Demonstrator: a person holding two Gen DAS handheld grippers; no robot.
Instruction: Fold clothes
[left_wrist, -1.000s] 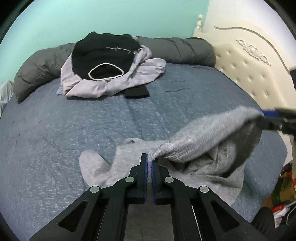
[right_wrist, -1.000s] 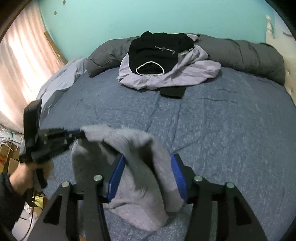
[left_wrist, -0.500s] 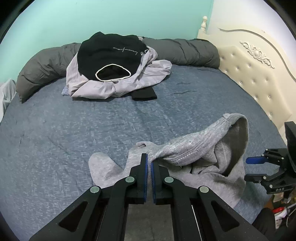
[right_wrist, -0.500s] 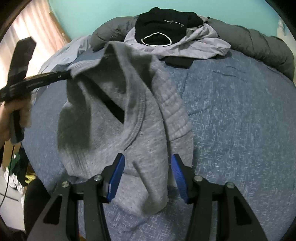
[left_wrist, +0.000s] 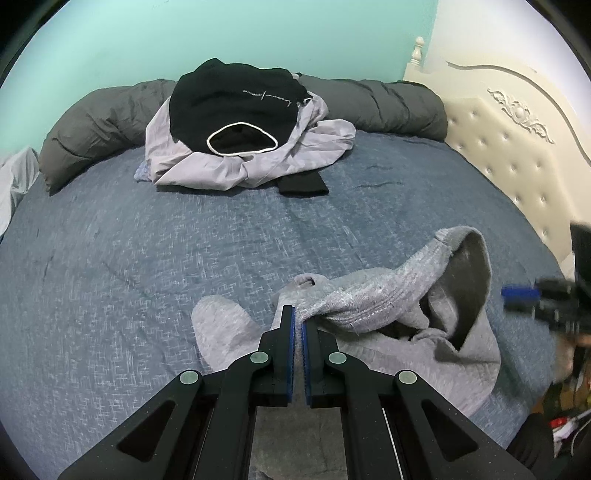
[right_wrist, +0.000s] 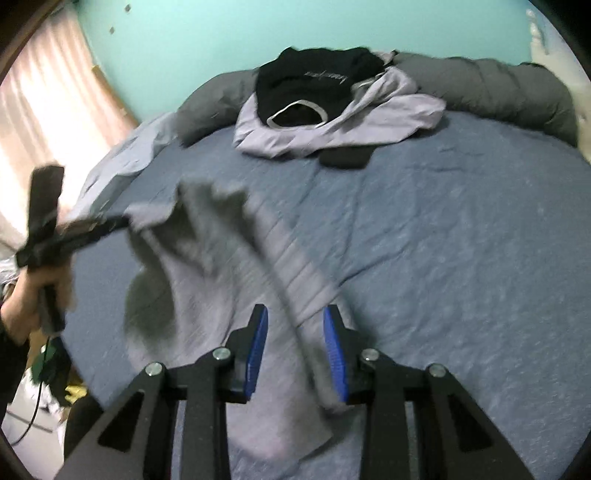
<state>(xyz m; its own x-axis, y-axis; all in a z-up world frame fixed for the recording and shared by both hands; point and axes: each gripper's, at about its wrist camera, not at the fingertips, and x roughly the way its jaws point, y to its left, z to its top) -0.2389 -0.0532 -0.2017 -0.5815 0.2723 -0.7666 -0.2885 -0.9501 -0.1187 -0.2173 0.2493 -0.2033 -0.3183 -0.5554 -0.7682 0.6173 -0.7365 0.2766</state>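
On the blue quilted bed (left_wrist: 147, 258), nearer than the black-and-lilac clothes pile (left_wrist: 240, 125), lies a crumpled grey knit garment (left_wrist: 388, 306); left gripper (left_wrist: 297, 317) pinches its ribbed edge, right gripper's (right_wrist: 295, 325) spread jaws are closing around a fold.

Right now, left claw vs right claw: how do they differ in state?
The left claw is shut, pinching an edge of the grey sweater; the right claw has blue pads apart, jaws closing, with a ribbed band of that sweater between them but not clamped. The left claw lifts its edge off the blue bedspread; the right claw's part droops slack. Both point down over the same garment.
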